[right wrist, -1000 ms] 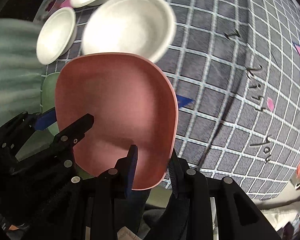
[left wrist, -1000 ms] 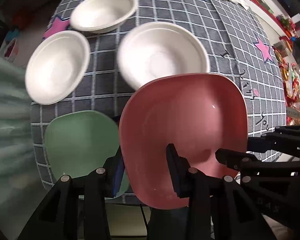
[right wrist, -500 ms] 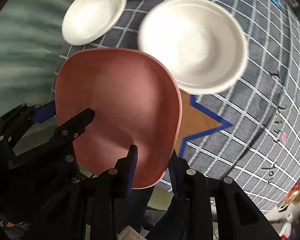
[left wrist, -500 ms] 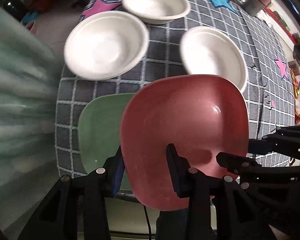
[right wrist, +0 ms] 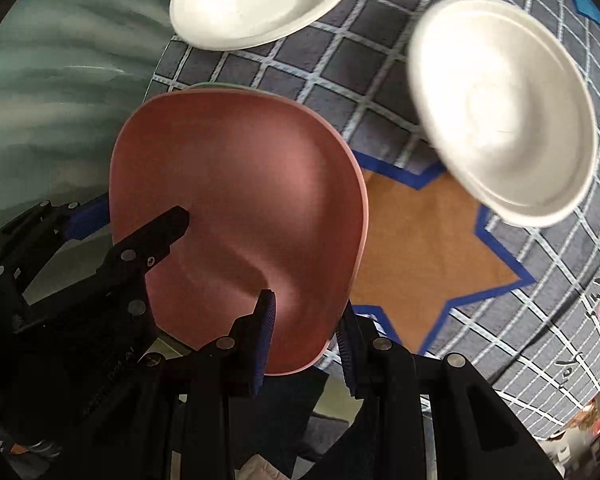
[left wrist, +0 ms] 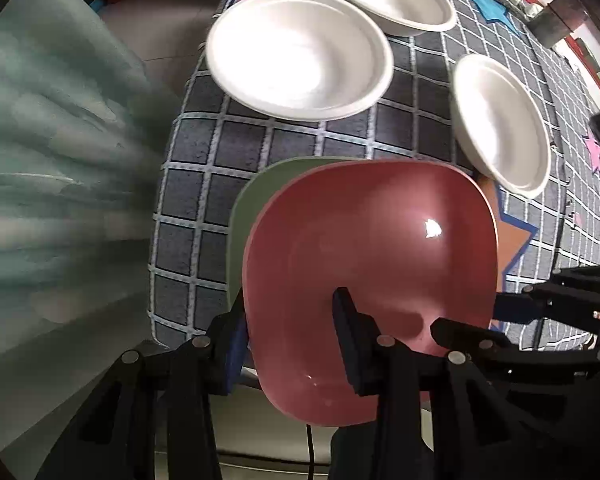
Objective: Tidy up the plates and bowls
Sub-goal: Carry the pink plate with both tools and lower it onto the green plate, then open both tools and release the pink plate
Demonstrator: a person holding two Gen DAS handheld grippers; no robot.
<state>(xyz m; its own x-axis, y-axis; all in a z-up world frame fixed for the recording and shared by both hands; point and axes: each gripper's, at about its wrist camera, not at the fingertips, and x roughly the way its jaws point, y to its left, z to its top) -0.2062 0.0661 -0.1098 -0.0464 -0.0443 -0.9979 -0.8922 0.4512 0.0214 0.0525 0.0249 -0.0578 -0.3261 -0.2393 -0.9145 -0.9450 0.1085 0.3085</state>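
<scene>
Both grippers, left (left wrist: 288, 328) and right (right wrist: 306, 334), had their fingers clamped on the pink plate (left wrist: 372, 256), hanging almost over the green plate (left wrist: 252, 216) on the tabletop (left wrist: 204, 200), offset slightly right.

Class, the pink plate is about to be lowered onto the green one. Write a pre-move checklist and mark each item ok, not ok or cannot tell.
1. Left tongs clamp the pink plate at its rim: ok.
2. Right tongs clamp the same plate's opposite rim: ok.
3. Pink plate is over the green plate: mostly; the green still shows on one side, so not ok yet.
4. Green plate is bare: cannot tell, mostly covered.
5. White bowls are clear of the path: ok.
6. Pink plate is level: cannot tell.
</scene>
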